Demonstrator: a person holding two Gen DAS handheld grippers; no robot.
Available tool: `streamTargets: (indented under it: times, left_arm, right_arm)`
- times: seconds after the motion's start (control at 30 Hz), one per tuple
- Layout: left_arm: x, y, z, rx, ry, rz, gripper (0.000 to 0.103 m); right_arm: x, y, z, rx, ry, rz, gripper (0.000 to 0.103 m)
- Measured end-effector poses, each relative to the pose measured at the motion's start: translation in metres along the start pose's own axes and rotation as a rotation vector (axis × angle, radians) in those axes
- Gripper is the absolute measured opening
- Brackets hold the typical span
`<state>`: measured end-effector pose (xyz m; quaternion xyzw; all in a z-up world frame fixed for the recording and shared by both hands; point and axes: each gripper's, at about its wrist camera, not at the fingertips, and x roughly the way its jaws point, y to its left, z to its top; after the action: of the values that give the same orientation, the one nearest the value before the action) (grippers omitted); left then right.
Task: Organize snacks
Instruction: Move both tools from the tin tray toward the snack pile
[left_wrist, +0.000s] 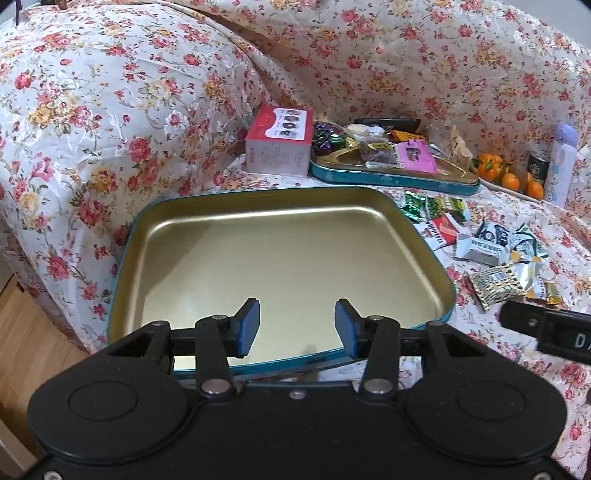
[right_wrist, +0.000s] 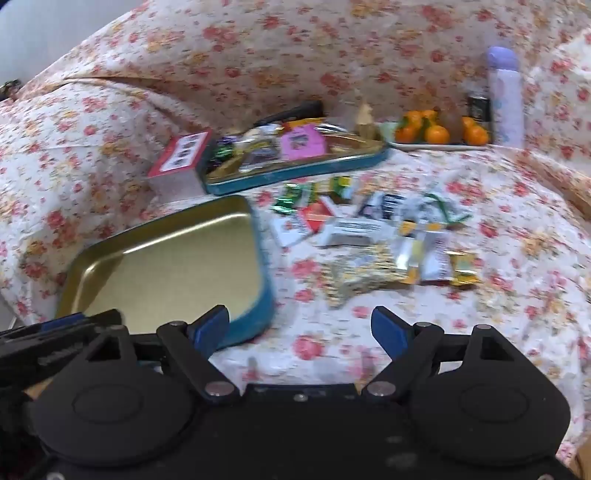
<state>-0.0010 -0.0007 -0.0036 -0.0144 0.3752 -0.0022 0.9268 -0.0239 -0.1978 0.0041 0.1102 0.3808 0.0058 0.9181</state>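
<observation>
Floral-print cloth (left_wrist: 110, 110), white with red and yellow roses, crinkled: covers the whole seat and backrest; everything listed lies on it.

Empty shallow tin tray (left_wrist: 388, 206), gold inside, teal outside, rounded corners: nearest the viewer in the left wrist view, filling the centre; at 9 o'clock in the right wrist view (right_wrist: 255, 236).

Second teal-and-gold tin tray (left_wrist: 369, 176): at 1 o'clock beyond the empty one, loaded with wrapped sweets and a pink packet (left_wrist: 415, 157).

Red-and-white cardboard box (left_wrist: 279, 142): just beside the loaded tray on its left, at 12 o'clock from the empty tray.

Lilac-capped white bottle (right_wrist: 504, 96), upright: at 2 o'clock, far edge of the seat, beside a small dark can (right_wrist: 479, 107).

Plate of oranges (right_wrist: 436, 127): just left of the bottle.

Loose snack packets (right_wrist: 369, 236), green, red, white, yellow and speckled wrappers: scattered on the cloth between the two trays and the right side, at 12 o'clock from the right gripper; blurred there, sharper at 3 o'clock in the left wrist view (left_wrist: 491, 254).

Left gripper (left_wrist: 297, 326), black with blue pads: hangs over the near rim of the empty tray, jaws apart, nothing between them.

Right gripper (right_wrist: 299, 332), same build: over bare cloth short of the packets, jaws spread wide, released, grasping nothing.
</observation>
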Motion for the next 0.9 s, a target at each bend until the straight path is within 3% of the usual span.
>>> streamTargets:
  times: [0.27,0.33,0.4,0.47,0.5,0.57,0.63,0.73,0.8,0.9]
  left_arm:
    - [0.007,-0.014,-0.025,-0.081,0.001,-0.08,0.053]
    - [0.008,-0.026,-0.03,-0.026,0.043,-0.048,0.053]
    - [0.002,-0.038,-0.03,0.014,0.035,-0.03,0.053]
    - [-0.008,-0.05,-0.025,0.037,-0.003,-0.026,0.053]
    - [-0.007,-0.058,-0.029,0.094,-0.058,-0.002,0.053]
    - [-0.01,-0.074,-0.026,0.157,-0.084,-0.018,0.053]
    - [-0.012,-0.091,-0.02,0.213,-0.097,-0.034,0.053]
    - [-0.008,-0.115,-0.012,0.262,-0.11,-0.068,0.053]
    - [-0.009,-0.127,-0.006,0.241,-0.102,-0.132,0.053]
    - [0.001,-0.147,-0.005,0.299,-0.062,-0.144,0.053]
  right_arm:
    - [0.001,-0.071,-0.005,0.097,-0.014,-0.099,0.088]
    - [0.001,-0.086,-0.005,0.099,-0.037,-0.126,0.088]
    - [0.005,-0.1,-0.003,0.083,-0.065,-0.16,0.087]
    - [0.008,-0.108,-0.001,0.058,-0.087,-0.18,0.083]
    - [0.009,-0.111,0.0,0.044,-0.098,-0.185,0.078]
    - [0.015,-0.117,0.003,0.019,-0.105,-0.18,0.066]
    - [0.019,-0.12,0.005,0.008,-0.098,-0.16,0.042]
    - [0.028,-0.124,0.007,0.023,-0.096,-0.152,0.037]
    - [0.033,-0.125,0.008,0.032,-0.096,-0.141,0.035]
    - [0.041,-0.125,0.011,0.033,-0.083,-0.137,0.034]
